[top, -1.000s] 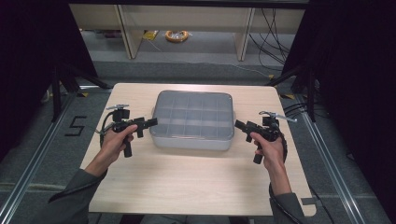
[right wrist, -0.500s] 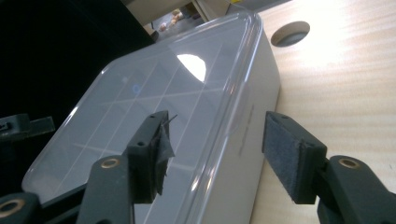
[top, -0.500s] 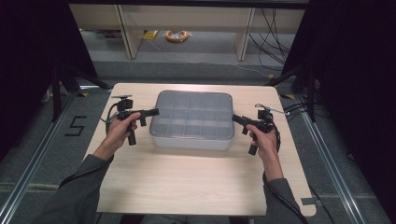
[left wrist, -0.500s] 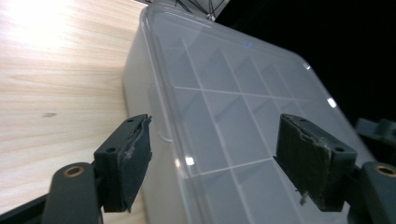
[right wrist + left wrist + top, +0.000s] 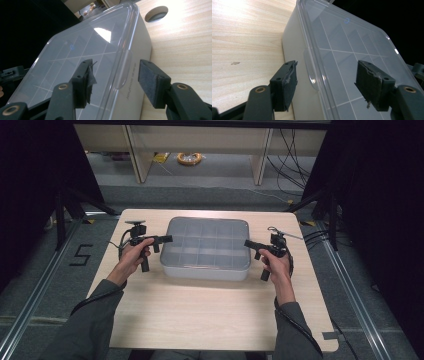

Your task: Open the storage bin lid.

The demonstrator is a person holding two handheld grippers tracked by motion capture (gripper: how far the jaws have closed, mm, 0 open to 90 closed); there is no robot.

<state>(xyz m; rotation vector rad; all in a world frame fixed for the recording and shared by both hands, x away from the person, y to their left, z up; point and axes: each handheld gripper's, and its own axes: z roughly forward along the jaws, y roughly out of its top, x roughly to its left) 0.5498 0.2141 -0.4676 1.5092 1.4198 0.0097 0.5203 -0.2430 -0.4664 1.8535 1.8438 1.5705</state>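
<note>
A clear plastic compartment box (image 5: pixel 206 247) with its lid on sits in the middle of the wooden table (image 5: pixel 200 320). My left gripper (image 5: pixel 167 239) is at the box's left side, open. In the left gripper view its jaws (image 5: pixel 328 80) straddle the lid's edge tab (image 5: pixel 310 72) without touching it. At the box's right side my right gripper (image 5: pixel 247 243) is open too. In the right gripper view its jaws (image 5: pixel 119 80) stand on either side of the lid tab (image 5: pixel 123 72). The compartments under the lid (image 5: pixel 82 50) look empty.
A round cable hole (image 5: pixel 156 13) is cut in the table beyond the box. Behind the table, shelf legs and a yellow coil (image 5: pixel 189 158) sit on the floor. Black stands flank the table. The person's forearms lie over the near part of the table.
Both grippers have moved forward and inward, from beside the box to its left and right edges. Their jaws now straddle the lid tabs. The box has not moved.
</note>
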